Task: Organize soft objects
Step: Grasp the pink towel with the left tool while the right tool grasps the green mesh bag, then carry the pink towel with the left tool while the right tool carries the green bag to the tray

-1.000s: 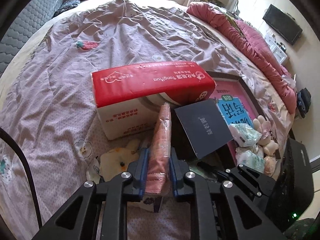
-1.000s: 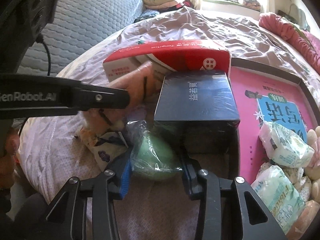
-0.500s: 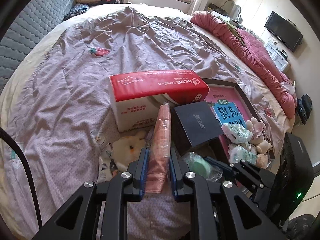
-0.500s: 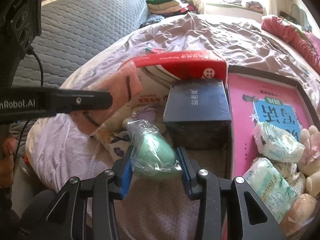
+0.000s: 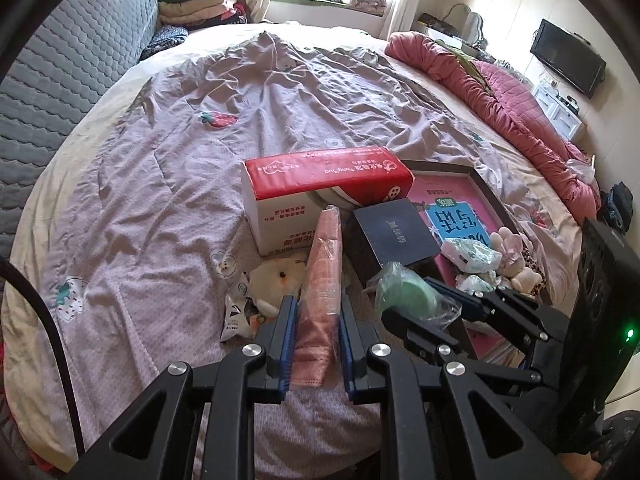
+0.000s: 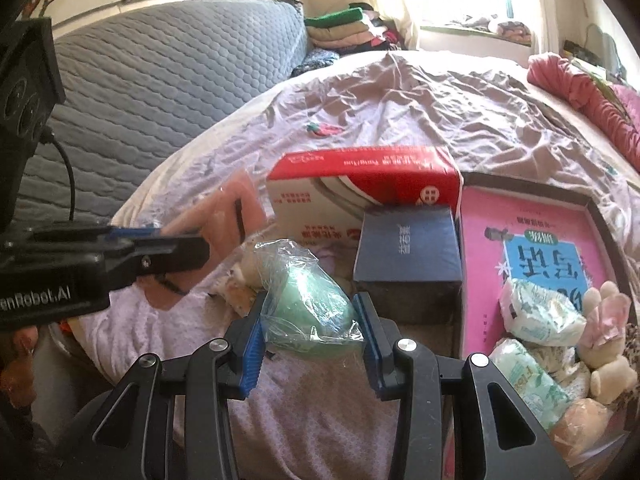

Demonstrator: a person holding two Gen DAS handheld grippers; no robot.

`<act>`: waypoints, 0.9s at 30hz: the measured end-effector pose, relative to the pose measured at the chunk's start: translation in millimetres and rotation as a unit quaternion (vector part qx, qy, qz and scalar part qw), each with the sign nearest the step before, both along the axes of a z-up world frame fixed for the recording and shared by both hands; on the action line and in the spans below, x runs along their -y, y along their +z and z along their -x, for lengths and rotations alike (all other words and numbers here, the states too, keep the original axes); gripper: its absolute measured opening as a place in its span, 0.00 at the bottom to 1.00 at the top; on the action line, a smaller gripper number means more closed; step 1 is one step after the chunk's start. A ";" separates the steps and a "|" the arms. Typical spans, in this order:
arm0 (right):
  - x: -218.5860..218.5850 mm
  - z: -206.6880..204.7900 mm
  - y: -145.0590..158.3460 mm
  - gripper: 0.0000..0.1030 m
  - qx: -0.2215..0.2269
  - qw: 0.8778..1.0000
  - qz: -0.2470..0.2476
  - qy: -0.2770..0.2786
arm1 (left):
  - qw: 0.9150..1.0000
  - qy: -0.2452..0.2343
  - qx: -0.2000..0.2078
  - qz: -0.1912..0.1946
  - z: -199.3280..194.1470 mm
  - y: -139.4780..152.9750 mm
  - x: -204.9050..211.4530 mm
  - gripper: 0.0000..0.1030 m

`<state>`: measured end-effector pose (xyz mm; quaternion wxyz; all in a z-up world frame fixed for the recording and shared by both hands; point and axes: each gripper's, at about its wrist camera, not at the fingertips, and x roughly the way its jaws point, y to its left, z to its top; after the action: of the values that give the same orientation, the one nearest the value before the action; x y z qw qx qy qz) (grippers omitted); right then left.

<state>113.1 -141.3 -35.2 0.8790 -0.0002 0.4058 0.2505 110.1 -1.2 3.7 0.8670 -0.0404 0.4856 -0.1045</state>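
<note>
Pink wrapped cloth point(image 5: 322, 292), long axis running forward along the fingers, is pinched in the left gripper point(image 5: 318, 338). Right gripper point(image 6: 310, 334), nearer the tray point(image 6: 592, 202) of soft packets, clamps the bagged green sponge point(image 6: 310, 306).

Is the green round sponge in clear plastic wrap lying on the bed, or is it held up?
Held up: the right claw clamps the green wrapped sponge between its blue pads.

A: What are you holding up off the bed?

B: You're gripping a pink soft pack in clear wrap point(image 5: 322, 280), standing on edge, and a green round pad in a crinkled plastic bag point(image 6: 310, 306).

A: And the others?

B: White-green packets point(image 6: 538, 314) and plush toys point(image 6: 606, 344) are lying in the dark-rimmed tray point(image 6: 592, 204).
</note>
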 end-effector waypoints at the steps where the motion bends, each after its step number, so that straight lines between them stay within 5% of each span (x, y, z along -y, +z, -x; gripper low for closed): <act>1: -0.3 0.8 3.0 0.42 0.003 1.000 -0.001 0.001 | 1.000 0.000 0.002 -0.003 2.0 1.9 0.8 0.19; 27: 27.4 10.9 76.2 0.42 0.068 0.997 -0.019 -0.026 | 0.998 0.015 0.050 -0.024 27.5 51.1 7.4 0.19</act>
<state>102.2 -168.7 41.0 0.9105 0.0100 0.3404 0.2346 82.6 -8.6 54.8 0.8924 -0.0215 0.4434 -0.0812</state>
